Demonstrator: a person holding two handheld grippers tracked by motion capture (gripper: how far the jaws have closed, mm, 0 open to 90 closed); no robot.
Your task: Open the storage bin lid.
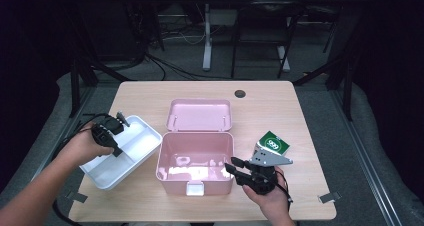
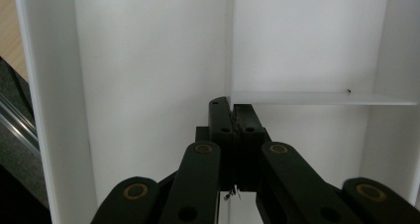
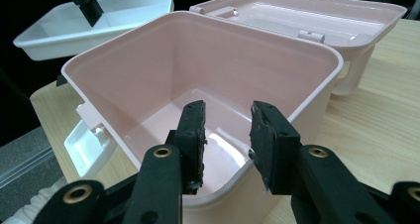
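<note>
White plastic tray, divided into compartments, resting at the table's left edge beside the open pink box. Left gripper is clenched on the tray's thin central divider, jaws closed upon it in the left gripper view. Right gripper stands released, jaws apart near the box's right rim. The tray appears light, stiff and smooth; the divider or a side wall offers the surest hold, though such thin plastic may slip.

green packet (label unreadable); no legible text.
</note>
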